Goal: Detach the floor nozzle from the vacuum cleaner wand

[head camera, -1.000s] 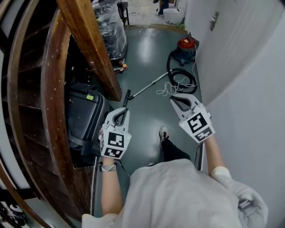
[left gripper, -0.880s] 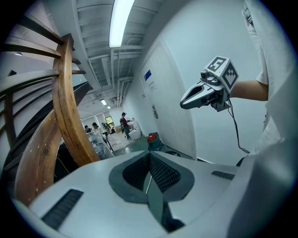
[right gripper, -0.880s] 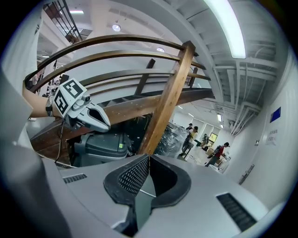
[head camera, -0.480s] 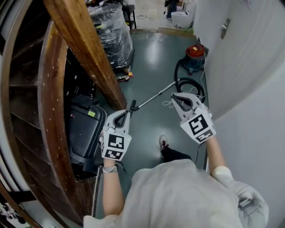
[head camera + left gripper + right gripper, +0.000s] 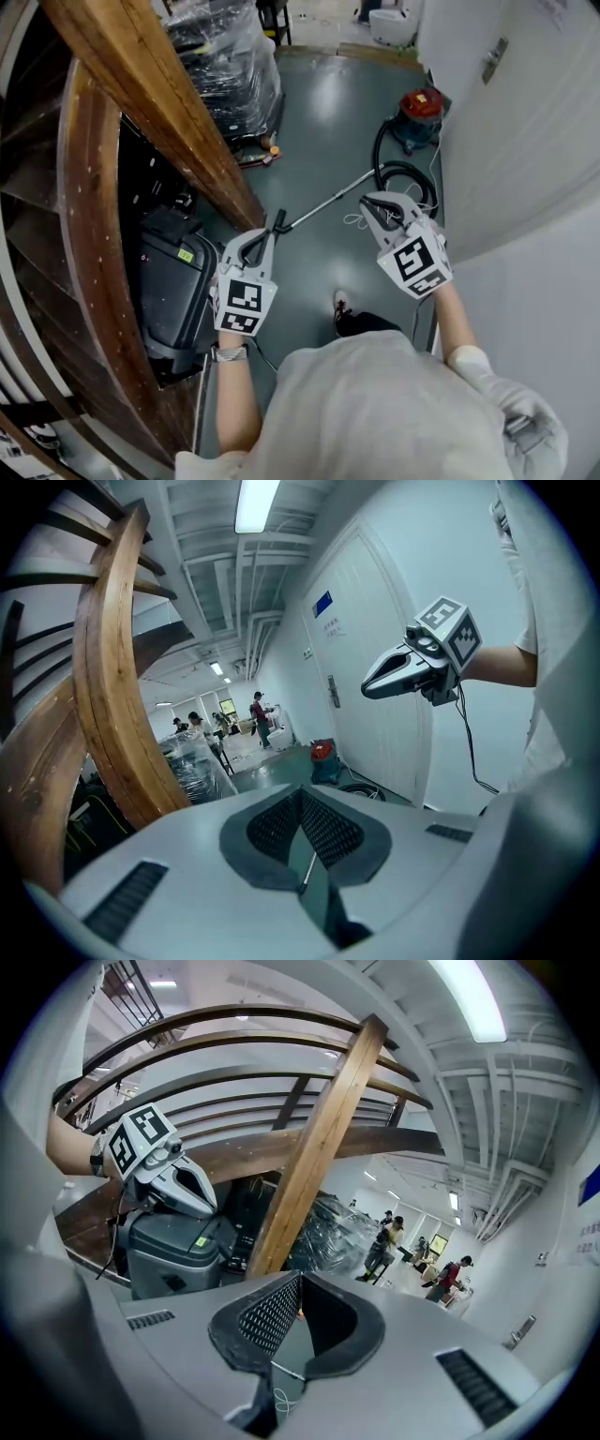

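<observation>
The red vacuum canister stands on the green floor by the white wall, its black hose coiled in front of it. A metal wand runs from the hose down-left to the black floor nozzle. My left gripper is held in the air, shut and empty, its tips just short of the nozzle in the head view. My right gripper, also shut and empty, hovers near the wand's hose end. In the left gripper view the canister shows far ahead, and the right gripper at the upper right.
A slanted wooden stair beam and curved rails fill the left. A black case sits under them, a plastic-wrapped stack further on. A white door and wall close the right. My shoe is on the floor. People stand far down the hall.
Both grippers have travelled forward along the corridor, still shut. The canister, hose and wand now sit nearer and lower in the head view, and the left tips have come up to the nozzle.
</observation>
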Tool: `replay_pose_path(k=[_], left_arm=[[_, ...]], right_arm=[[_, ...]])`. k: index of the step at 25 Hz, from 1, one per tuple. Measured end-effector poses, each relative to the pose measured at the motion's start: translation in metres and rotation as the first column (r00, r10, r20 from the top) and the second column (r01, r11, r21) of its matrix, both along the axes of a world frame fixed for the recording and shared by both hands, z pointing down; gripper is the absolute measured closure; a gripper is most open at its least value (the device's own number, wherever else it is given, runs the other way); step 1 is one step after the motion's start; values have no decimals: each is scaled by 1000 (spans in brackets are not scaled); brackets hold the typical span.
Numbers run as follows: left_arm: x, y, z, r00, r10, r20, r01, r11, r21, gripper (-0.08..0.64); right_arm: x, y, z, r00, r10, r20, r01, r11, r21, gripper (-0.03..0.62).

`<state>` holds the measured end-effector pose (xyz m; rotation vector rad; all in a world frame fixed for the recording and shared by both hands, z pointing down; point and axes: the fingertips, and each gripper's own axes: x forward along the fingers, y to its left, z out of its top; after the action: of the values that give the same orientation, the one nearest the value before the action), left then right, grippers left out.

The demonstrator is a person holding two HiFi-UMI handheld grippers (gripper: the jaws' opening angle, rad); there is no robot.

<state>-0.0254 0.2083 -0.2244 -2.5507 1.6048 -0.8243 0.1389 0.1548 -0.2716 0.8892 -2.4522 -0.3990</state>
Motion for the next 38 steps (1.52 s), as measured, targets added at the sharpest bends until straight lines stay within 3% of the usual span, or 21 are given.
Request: replay_pose_path(k=[14, 27, 38], left_arm=[[6, -88, 4, 999, -43, 4, 43, 999, -24, 558], [25, -154, 6, 998, -67, 14, 67, 997, -26, 558], [2, -189, 26, 995, -101, 13, 101, 992, -72, 558]], right_arm=[[-1, -92, 3, 999, -54, 4, 54, 999, -9, 561], [22, -161, 5, 997, -65, 45, 67, 997, -39, 561], [7, -200, 28, 996, -79, 42, 82, 992, -96, 561]])
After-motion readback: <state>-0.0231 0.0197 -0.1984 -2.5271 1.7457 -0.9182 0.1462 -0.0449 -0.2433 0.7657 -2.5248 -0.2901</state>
